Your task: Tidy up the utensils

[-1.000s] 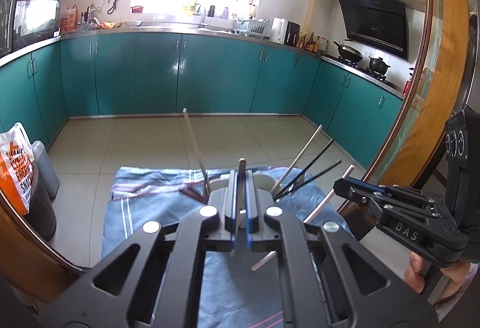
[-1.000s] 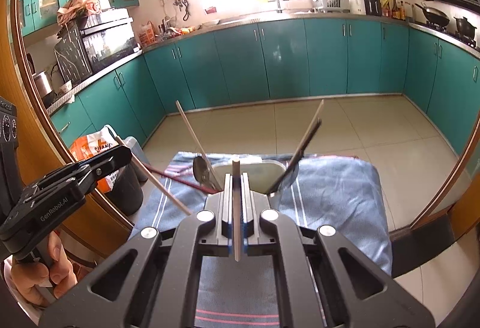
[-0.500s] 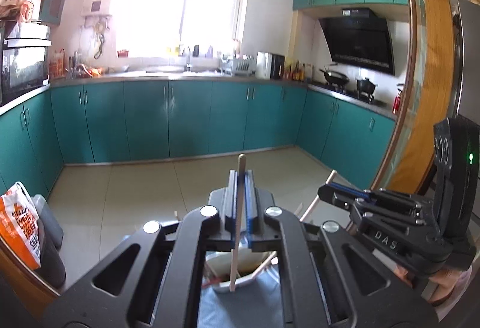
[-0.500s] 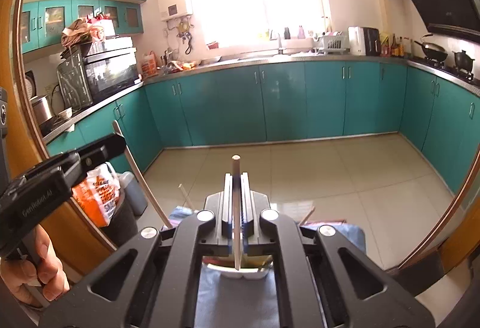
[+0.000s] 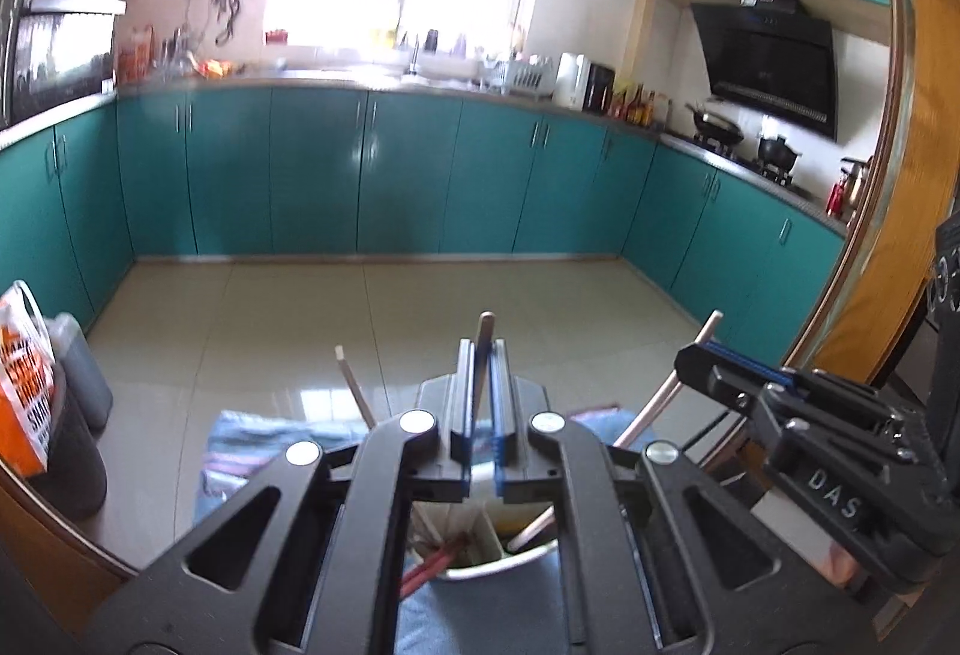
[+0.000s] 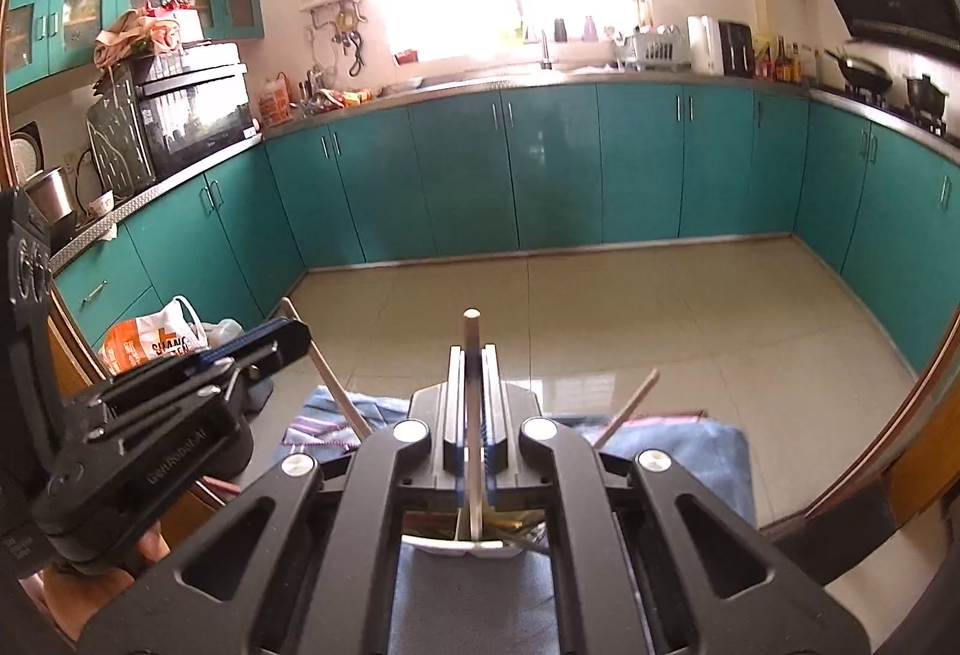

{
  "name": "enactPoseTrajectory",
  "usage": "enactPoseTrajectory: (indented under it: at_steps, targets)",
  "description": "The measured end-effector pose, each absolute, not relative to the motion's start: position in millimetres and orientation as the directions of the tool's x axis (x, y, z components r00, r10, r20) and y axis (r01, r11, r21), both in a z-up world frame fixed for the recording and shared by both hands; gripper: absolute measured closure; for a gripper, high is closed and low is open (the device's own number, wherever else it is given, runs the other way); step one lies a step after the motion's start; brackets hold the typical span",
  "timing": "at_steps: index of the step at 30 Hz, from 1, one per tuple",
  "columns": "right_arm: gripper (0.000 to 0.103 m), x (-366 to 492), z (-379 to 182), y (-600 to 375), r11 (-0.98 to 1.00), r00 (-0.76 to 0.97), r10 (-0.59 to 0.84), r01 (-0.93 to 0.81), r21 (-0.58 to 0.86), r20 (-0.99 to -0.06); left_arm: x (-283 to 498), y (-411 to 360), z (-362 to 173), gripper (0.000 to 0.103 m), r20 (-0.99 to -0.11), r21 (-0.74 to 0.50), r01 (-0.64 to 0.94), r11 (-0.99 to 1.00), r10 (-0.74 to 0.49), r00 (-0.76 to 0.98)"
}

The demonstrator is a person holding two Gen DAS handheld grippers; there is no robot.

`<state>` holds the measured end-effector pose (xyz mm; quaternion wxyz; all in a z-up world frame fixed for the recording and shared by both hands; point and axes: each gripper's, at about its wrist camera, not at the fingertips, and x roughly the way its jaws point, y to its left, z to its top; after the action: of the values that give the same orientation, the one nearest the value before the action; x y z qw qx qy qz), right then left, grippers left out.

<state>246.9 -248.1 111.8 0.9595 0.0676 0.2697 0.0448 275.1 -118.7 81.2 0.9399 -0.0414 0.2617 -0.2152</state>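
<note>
Both tools have dipped again since half a second ago, so more of the white holder shows beneath them. Left tool is clamped on a pale wooden chopstick that stands nearly upright between its fingers, lower end reaching down into the utensil holder straight below. Right tool grips its own wooden chopstick the same way, tip just over the holder's divider. Each stick's long axis runs vertical, in line with the opening, so the drop looks to be straight down. Other chopsticks lean out of the holder, which sits on a blue cloth covering the tabletop.
</note>
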Motion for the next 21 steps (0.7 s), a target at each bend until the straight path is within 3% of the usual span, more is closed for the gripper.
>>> enactPoseTrajectory:
  at_steps: [4,5,6,8,15,18,19,21]
  targets:
    - [0.097,244.7,97.5,-244.4,0.989,0.849,0.099,-0.029,0.142,-0.519,278.3,-117.6,66.2,0.098,-0.498,-0.199,0.381,0.903,-0.428,0.754]
    - [0.092,243.3,95.4,-244.0,0.990,0.850,0.091,-0.023,0.136,-0.518,277.0,-116.4,62.7,0.097,-0.498,-0.193,0.375,0.907,-0.420,0.759]
    - [0.087,241.0,92.9,-243.6,0.991,0.852,0.083,-0.016,0.132,-0.517,277.4,-115.3,60.7,0.090,-0.499,-0.187,0.371,0.910,-0.413,0.762]
    - [0.064,235.9,89.6,-241.6,0.990,0.855,0.076,-0.006,0.138,-0.513,274.2,-114.7,56.8,0.075,-0.501,-0.185,0.370,0.910,-0.411,0.761]
    - [0.048,190.7,96.5,-247.3,0.983,0.896,0.067,0.015,0.180,-0.438,240.6,-94.3,57.6,0.043,-0.447,-0.130,0.358,0.925,-0.377,0.811]
    - [0.035,158.2,102.8,-249.3,0.983,0.922,0.040,0.032,0.180,-0.384,217.6,-83.4,59.2,0.034,-0.422,-0.106,0.346,0.932,-0.357,0.833]
    - [0.026,144.2,103.8,-247.8,0.983,0.931,0.024,0.044,0.176,-0.364,207.4,-78.9,58.7,0.032,-0.414,-0.092,0.333,0.938,-0.341,0.844]
    - [0.016,119.9,99.8,-241.3,0.984,0.940,-0.016,0.075,0.159,-0.342,188.6,-70.9,56.5,0.021,-0.399,-0.062,0.291,0.955,-0.291,0.870]
